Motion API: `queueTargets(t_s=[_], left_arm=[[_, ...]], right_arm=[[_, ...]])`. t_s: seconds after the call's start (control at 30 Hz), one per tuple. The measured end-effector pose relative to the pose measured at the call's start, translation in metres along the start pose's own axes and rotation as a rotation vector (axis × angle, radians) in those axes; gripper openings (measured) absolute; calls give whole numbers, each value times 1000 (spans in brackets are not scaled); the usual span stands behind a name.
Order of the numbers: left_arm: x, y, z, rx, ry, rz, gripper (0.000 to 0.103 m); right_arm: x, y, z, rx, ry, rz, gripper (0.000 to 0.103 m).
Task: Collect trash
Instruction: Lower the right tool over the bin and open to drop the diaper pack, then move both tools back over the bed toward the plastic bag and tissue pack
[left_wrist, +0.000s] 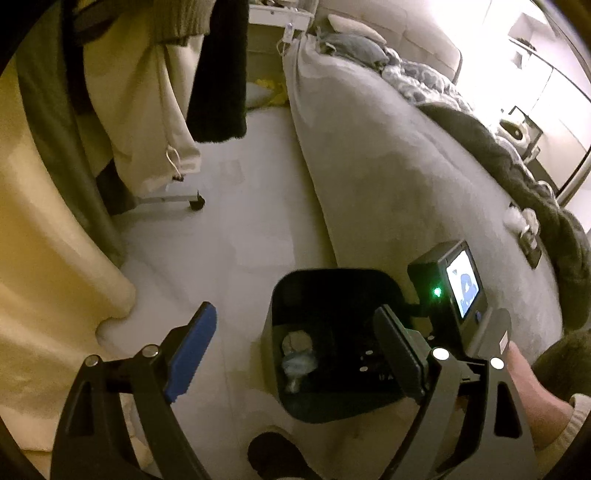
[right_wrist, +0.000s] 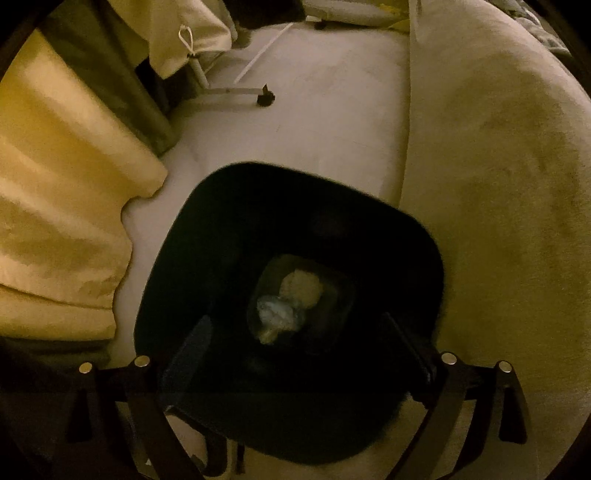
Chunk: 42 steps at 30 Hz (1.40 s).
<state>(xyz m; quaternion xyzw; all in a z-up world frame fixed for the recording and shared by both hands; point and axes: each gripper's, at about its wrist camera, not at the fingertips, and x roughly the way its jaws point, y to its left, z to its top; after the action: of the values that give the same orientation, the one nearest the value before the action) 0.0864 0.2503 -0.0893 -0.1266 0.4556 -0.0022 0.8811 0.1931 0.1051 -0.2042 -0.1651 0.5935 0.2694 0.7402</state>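
A black trash bin (left_wrist: 280, 295) stands on the pale floor beside the bed. Crumpled trash (left_wrist: 297, 356) lies at its bottom, a beige wad and a bluish one; the trash also shows in the right wrist view (right_wrist: 286, 304). My left gripper (left_wrist: 295, 350) is open and empty, held above the bin's left side. My right gripper (right_wrist: 295, 332) is open and empty directly over the bin (right_wrist: 221, 206). In the left wrist view the right gripper's body and lit screen (left_wrist: 461, 288) hang over the bin's right rim, held by a hand (left_wrist: 532, 384).
A grey bed (left_wrist: 406, 177) with rumpled bedding runs along the right. Yellow curtains (left_wrist: 48, 229) hang at left. A clothes rack with a castor (left_wrist: 197, 202) and hanging clothes stands behind. A dark shoe (left_wrist: 273, 454) is by the bin.
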Motion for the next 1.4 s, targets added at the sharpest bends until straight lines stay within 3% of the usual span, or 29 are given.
queueTargets(t_s=[0.27, 0.5, 1.0, 1.4], left_arm=[[-18, -8, 11, -22, -53, -70, 89], [-32, -33, 23, 6, -109, -72, 89], [-31, -118, 36, 141, -183, -121, 92], [-33, -172, 47, 146, -210, -248, 95]], right_arm=[[-42, -2, 12, 17, -134, 31, 94], [-75, -16, 10, 27, -218, 21, 94], [-143, -92, -20, 126, -389, -94, 94], [-177, -145, -53, 142, -456, -200, 94]])
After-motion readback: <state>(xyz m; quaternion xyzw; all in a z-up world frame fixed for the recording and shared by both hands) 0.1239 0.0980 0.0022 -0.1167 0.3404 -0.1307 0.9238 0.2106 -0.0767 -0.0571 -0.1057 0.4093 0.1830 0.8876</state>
